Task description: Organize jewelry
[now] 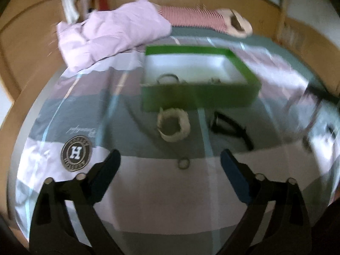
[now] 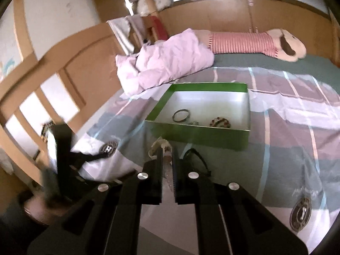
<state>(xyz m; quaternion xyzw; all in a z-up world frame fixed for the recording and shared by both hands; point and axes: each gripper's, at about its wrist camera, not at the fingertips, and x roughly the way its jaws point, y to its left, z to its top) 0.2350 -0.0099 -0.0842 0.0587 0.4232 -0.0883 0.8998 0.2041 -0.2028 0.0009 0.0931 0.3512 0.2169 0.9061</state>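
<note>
A green box (image 1: 197, 97) (image 2: 199, 136) with a white inside stands on the striped bedsheet. In it lie a dark bangle (image 2: 180, 115) (image 1: 167, 78) and a red-and-white beaded bracelet (image 2: 220, 122). A cream woven bracelet (image 1: 173, 125) (image 2: 156, 145) and a black looped piece (image 1: 229, 127) (image 2: 196, 158) lie in front of the box. A small ring on a thin chain (image 1: 183, 163) lies nearer. My left gripper (image 1: 170, 157) hangs open just above the ring, nothing between its pads. My right gripper (image 2: 167, 156) is shut on a thin pale strand, held above the sheet.
A crumpled pink cloth (image 1: 110, 34) (image 2: 165, 63) lies behind the box, and a striped plush toy (image 2: 255, 42) lies along the back. The wooden bed frame (image 2: 53, 74) runs along the left. Round logos (image 1: 75, 152) are printed on the sheet.
</note>
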